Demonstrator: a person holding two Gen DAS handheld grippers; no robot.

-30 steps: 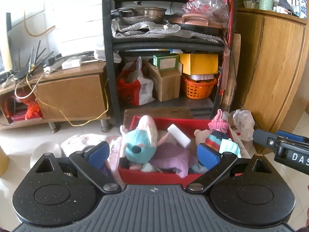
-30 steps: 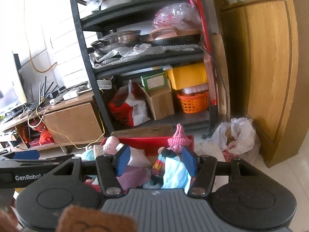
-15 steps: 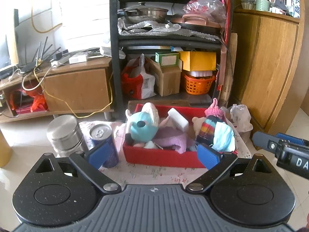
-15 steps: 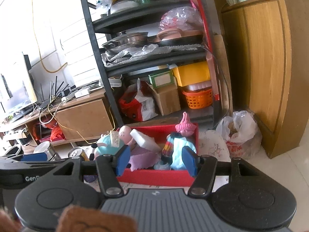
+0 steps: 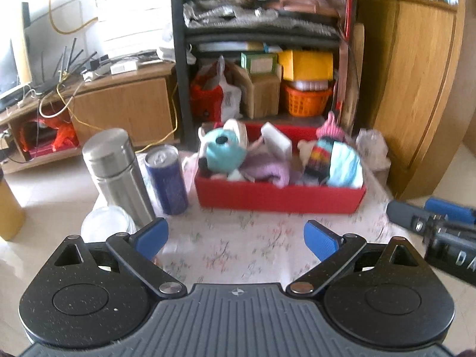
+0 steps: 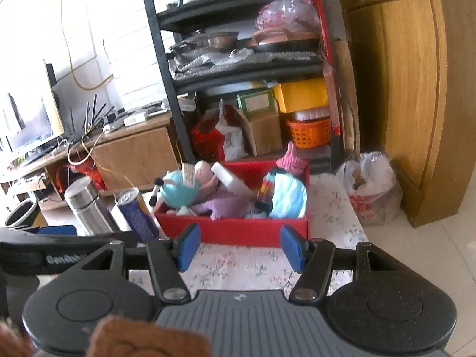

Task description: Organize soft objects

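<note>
Both tongs, left [image 5: 236,235] and right [image 6: 239,245], spread and empty before the overfilled red box [image 5: 279,197]; a sideways swing could topple the blue can [image 5: 166,180] beside it.

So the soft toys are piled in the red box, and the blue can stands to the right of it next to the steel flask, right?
Not quite. The blue can stands left of the red box, beside the steel flask; the left wrist view shows it. The soft toys are piled in the box.

Black shelf rack [image 5: 261,41] between low wooden cabinet [image 5: 119,104] and wooden cupboard [image 6: 416,95]
</note>
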